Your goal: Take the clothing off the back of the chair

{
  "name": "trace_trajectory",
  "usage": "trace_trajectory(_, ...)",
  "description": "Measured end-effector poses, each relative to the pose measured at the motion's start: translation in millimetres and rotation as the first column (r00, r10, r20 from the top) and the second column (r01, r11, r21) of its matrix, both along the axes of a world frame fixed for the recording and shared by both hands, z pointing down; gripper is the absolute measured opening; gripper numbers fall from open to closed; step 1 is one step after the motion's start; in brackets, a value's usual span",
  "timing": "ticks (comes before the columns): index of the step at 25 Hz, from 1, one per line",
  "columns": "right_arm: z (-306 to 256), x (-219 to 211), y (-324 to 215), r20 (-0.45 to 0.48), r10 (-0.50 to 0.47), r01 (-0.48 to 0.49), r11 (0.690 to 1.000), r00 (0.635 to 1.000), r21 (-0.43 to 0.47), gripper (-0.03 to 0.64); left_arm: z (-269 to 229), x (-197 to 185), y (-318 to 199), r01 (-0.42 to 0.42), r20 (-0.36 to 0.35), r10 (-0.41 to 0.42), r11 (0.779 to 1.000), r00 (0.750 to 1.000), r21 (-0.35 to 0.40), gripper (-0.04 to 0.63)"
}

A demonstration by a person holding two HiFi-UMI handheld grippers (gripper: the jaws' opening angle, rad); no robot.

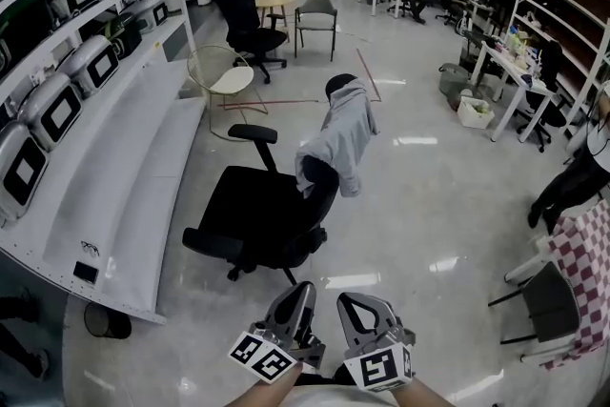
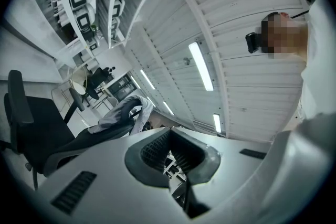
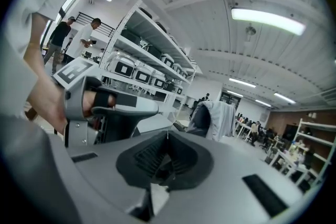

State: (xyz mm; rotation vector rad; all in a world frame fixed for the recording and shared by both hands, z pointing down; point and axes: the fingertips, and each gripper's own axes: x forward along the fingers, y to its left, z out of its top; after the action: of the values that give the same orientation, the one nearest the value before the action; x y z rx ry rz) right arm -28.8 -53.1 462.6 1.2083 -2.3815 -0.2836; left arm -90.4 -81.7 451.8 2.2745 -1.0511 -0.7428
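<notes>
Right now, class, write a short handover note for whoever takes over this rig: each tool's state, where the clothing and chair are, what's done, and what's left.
Left tool: jaws together, nothing held.
Right tool: jaws together, nothing held.
Light grey hooded garment: draped over the backrest of the black swivel office chair, which stands on the floor ahead of both tools. Neither tool touches it.
Done: nothing yet; the garment is untouched.
Left: approach the chair, open a tool, grip the garment and lift it off the backrest.

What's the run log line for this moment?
stage: pre-grasp | left gripper: shut, empty | right gripper: shut, empty | clothing: draped on chair back, untouched
</notes>
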Motion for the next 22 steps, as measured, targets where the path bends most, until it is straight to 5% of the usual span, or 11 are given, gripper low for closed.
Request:
trace_trajectory(6, 9.0, 12.6, -19.8, 0.011, -0.009, 0.01, 1.0, 1.0, -0.017, 0.017, 8.0, 13.5, -17.2, 0.004, 0.006, -0.004, 1.0, 1.0, -0.014, 0.008)
trace_trajectory(22, -0.5, 49.1, -134.1, 0.029, -0.137, 0.137, 0.991, 0.99, 0.011, 0.017, 2.4, 27.8, -115.7, 0.185, 0.036, -0.184, 0.983, 0.982, -0.008, 0.008)
